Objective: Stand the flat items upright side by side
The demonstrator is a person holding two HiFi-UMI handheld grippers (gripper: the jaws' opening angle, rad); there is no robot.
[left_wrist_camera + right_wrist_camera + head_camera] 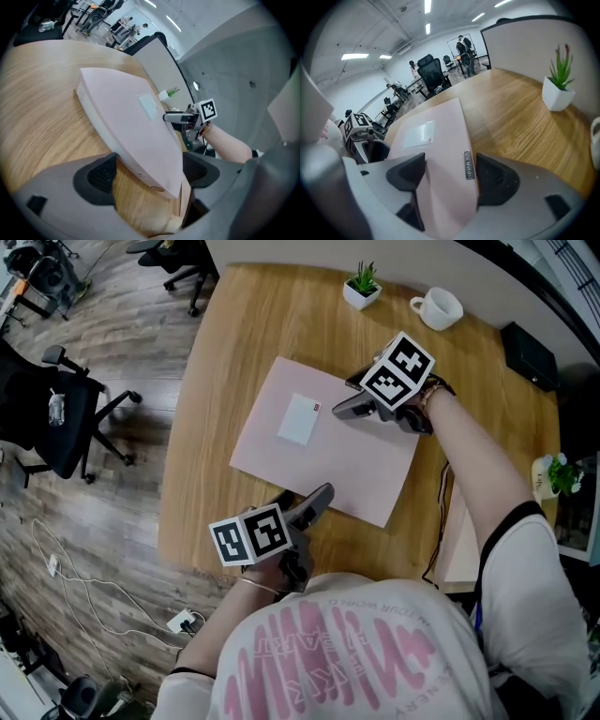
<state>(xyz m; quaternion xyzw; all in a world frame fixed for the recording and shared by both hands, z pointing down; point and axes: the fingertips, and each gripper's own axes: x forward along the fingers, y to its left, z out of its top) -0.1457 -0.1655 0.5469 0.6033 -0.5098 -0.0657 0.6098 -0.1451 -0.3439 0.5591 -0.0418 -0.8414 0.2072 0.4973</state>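
A flat pink sleeve [347, 456] with a pale label [299, 418] lies on the wooden table [234, 343]. My left gripper [319, 501] is at its near edge. In the left gripper view the sleeve's corner [154, 159] reaches in between the wide jaws, with bare wood showing beside it, so this gripper is open. My right gripper [345, 411] is at the sleeve's far edge. In the right gripper view that edge, with its small metal tag [468, 165], fills the gap between the pads [497, 180]. I see no firm pinch, so this gripper is open.
A small potted plant [362, 285] and a white cup [439, 307] stand at the table's far edge. A black box [530, 354] sits at the right, with another plant [560, 474] at the right edge. Office chairs [66, 413] stand on the floor to the left.
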